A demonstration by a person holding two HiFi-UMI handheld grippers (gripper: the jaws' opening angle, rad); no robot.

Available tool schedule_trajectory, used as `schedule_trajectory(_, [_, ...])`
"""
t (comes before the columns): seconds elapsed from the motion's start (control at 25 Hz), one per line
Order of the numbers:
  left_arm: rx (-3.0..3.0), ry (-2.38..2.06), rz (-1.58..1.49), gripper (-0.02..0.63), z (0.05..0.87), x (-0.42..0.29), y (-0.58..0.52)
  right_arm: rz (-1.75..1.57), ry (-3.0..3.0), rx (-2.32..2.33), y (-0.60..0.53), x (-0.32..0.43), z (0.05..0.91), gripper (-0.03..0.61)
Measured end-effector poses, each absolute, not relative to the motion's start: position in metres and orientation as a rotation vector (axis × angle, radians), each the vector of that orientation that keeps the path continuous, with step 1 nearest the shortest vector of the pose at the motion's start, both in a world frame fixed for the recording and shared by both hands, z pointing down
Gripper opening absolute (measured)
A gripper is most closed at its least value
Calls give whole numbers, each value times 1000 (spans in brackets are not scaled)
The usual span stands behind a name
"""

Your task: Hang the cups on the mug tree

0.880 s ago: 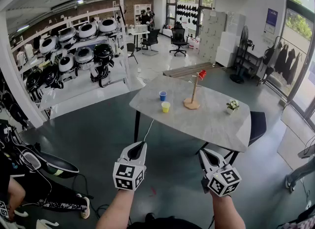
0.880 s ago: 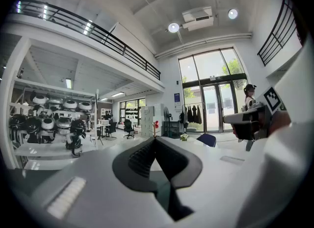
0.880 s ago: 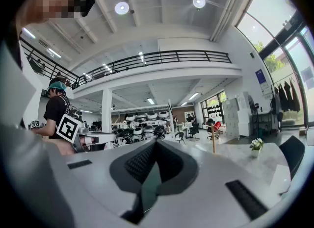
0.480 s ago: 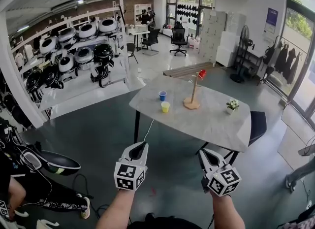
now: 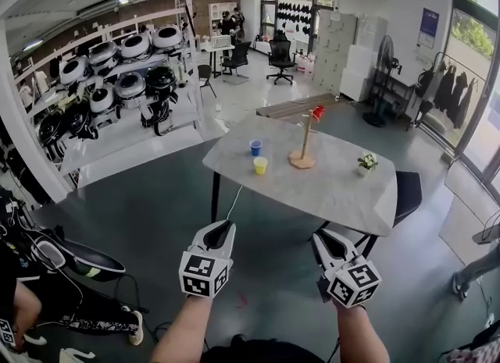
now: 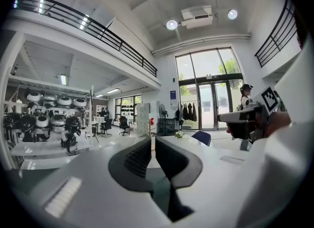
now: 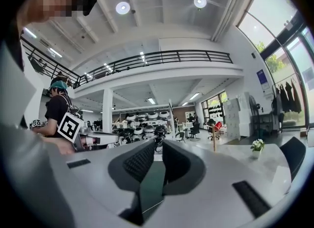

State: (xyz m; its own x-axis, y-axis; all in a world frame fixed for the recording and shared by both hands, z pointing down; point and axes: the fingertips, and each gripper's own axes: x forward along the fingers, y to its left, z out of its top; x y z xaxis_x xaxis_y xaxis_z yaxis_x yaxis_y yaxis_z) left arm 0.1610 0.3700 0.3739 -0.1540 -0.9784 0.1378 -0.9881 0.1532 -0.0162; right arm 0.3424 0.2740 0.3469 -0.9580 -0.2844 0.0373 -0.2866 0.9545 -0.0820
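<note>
In the head view, you are holding the left gripper [image 5: 222,231] and right gripper [image 5: 321,238] well short of the table [image 5: 328,193]. There a blue cup [image 5: 255,147] and a yellow cup [image 5: 260,165] are standing beside the mug tree [image 5: 303,147], with a red cup [image 5: 318,112] hanging near its top. In the left gripper view, your jaws are pressing together on nothing. In the right gripper view, they are doing the same.

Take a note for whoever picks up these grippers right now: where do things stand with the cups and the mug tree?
Left gripper: shut, empty, held out short of the table.
Right gripper: shut, empty, level with the left.
Mug tree: upright, mid-table.
Red cup: looks hung near the tree's top.
Blue cup and yellow cup: on the table, left of the tree.
Done: red cup, it seems.
Left: hang the blue and yellow ones.
</note>
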Motion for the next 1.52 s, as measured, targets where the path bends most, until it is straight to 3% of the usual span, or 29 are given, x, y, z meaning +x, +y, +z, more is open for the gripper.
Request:
schedule_trajectory(0.08, [1977, -2298, 159, 18, 376, 162, 369, 142, -3072, 454, 273, 343, 349, 23])
schedule_trajectory(0.16, [1975, -2286, 164, 95, 379, 163, 369, 148, -3061, 463, 271, 345, 352, 111])
schedule_trajectory(0.56, [1946, -2260, 114, 250, 388, 160, 377, 208, -3107, 507, 269, 352, 353, 275])
schedule_trajectory(0.84, [1956, -2228, 133, 319, 398, 155, 386, 237, -3059, 513, 279, 343, 369, 299])
schedule_trajectory(1.52, [1931, -2238, 123, 319, 414, 102, 431, 263, -3013, 489, 315, 299, 389, 299])
